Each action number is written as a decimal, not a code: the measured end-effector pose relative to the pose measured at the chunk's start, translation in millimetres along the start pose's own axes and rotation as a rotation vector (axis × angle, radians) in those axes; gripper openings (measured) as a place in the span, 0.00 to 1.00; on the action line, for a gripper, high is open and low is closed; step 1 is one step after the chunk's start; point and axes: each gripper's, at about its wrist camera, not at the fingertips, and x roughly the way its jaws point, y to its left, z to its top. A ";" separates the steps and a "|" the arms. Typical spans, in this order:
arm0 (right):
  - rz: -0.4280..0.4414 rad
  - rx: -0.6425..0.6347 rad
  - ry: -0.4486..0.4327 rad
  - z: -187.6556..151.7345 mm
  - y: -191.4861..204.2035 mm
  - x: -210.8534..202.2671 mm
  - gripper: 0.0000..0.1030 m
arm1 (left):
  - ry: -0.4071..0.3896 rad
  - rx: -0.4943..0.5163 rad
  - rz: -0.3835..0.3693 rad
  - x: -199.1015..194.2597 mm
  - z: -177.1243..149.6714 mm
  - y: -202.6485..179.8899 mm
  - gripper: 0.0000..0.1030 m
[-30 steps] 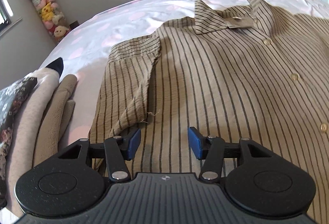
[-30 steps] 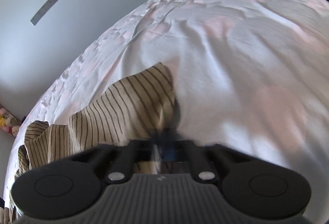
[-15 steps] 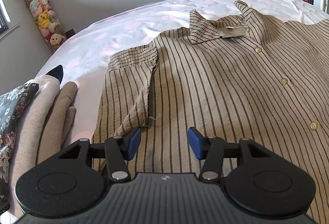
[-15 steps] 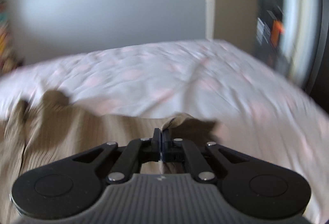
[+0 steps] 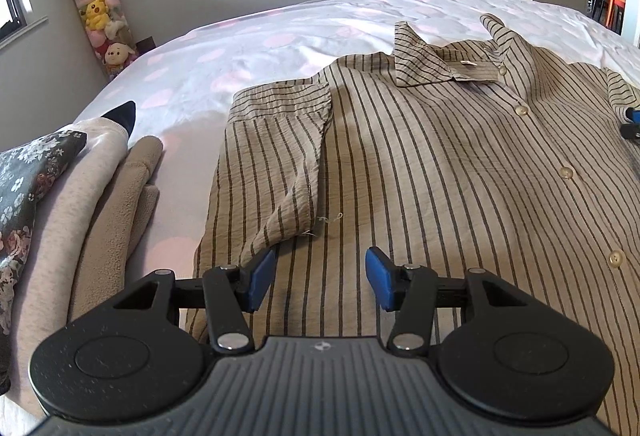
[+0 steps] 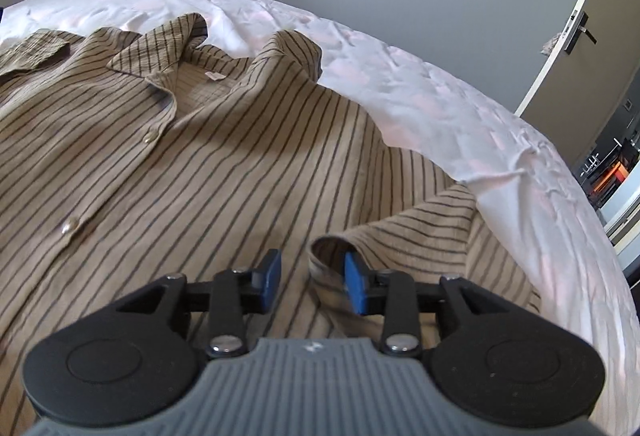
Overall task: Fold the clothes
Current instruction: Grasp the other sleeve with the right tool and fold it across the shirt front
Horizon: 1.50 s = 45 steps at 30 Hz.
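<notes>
A tan shirt with dark stripes [image 5: 420,164] [image 6: 208,164] lies face up and buttoned on the bed, collar away from me. Its left sleeve [image 5: 280,164] is folded in over the front. My left gripper [image 5: 320,278] hovers open just above the shirt's lower front, below that sleeve's cuff, holding nothing. The right sleeve [image 6: 404,232] is folded in over the body. My right gripper [image 6: 312,282] is open right at its cuff [image 6: 328,268], with the cuff's edge between the pads. Its blue tip [image 5: 632,114] shows at the left wrist view's right edge.
A stack of folded clothes [image 5: 60,204] lies on the bed to the left of the shirt. The white bedspread with pink spots [image 5: 280,32] [image 6: 500,140] spreads beyond. A tube of plush toys [image 5: 100,8] stands in the far corner. A door [image 6: 580,28] is at the right.
My right gripper carried the right sleeve in over the shirt's body and opened, letting it go. The left gripper stayed open and drew back slightly.
</notes>
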 end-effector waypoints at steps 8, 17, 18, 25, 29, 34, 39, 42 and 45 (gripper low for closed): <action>-0.088 -0.018 -0.051 -29.9 -50.7 -38.1 0.38 | -0.004 0.022 -0.005 3.9 2.1 -3.1 0.47; -0.144 -0.152 0.059 -38.8 -77.0 3.7 0.37 | 0.014 0.027 0.015 11.6 3.2 -1.1 0.47; -0.141 -0.179 0.070 -39.9 -73.6 7.5 0.37 | 0.016 0.025 0.015 12.3 3.4 -0.6 0.47; -0.200 -0.190 0.058 -31.2 -70.2 23.3 0.07 | 0.019 0.021 0.013 14.8 3.5 2.0 0.47; -0.176 -0.168 0.022 2.6 -76.5 14.4 0.03 | 0.017 0.013 0.007 15.2 3.6 4.0 0.47; -0.141 -0.046 0.010 71.0 -95.5 5.9 0.03 | 0.016 0.004 0.001 15.9 2.9 8.2 0.47; -0.018 0.225 0.123 125.9 -116.9 25.2 0.03 | 0.026 -0.037 -0.013 19.4 2.1 19.0 0.47; 0.046 0.374 0.210 138.8 -117.2 49.7 0.04 | 0.039 -0.080 -0.032 22.0 0.5 27.2 0.47; 0.064 0.461 0.230 136.4 -104.3 73.4 0.05 | 0.052 -0.132 -0.060 24.0 -1.4 36.1 0.47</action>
